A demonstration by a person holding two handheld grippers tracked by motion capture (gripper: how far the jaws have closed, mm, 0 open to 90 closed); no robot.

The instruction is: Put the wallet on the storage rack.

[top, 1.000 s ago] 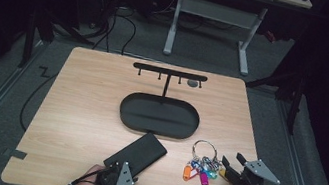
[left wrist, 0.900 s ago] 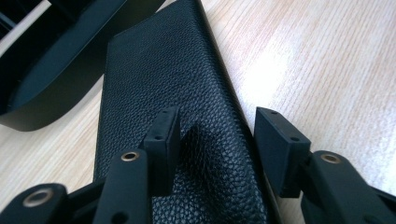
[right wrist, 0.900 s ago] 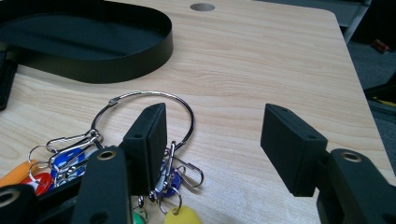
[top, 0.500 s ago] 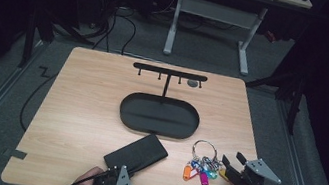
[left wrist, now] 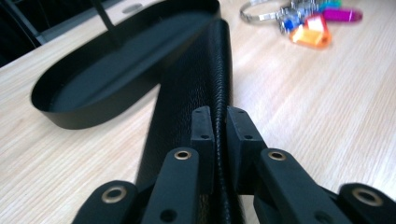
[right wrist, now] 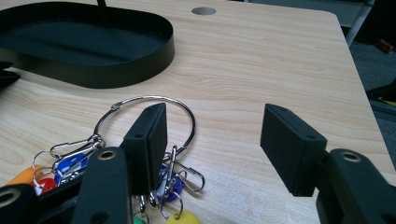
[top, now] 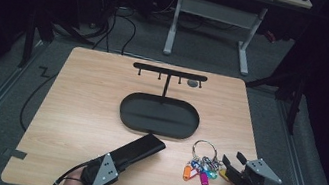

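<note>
At the left of the high view, the left gripper (top: 116, 161) sits near the front edge of the wooden table (top: 79, 103), its jaws having just been closing and now pinched tight on the near edge of a long black leather case (top: 140, 152). The left gripper view shows the two pads (left wrist: 203, 128) pressing on the stitched rim of the case (left wrist: 196, 88) from either side. The case runs diagonally away from the hand, its far end touching or just overlapping the rim of the black oval tray (top: 159, 117) that stands in the middle of the table; from these angles I cannot tell whether that end rests on the rim or only lies against it. Behind the tray rises a thin black rack (top: 169, 73) with small hooks along its bar. To the right of the case lies a key ring (top: 204, 162) carrying coloured tags in orange, blue, magenta and yellow. Further right, the right gripper (top: 231, 165) is held just beside the ring with its jaws wide apart and nothing between them; in the right gripper view one pad (right wrist: 149, 140) stands over the wire ring (right wrist: 154, 105) without clasping it.
</note>
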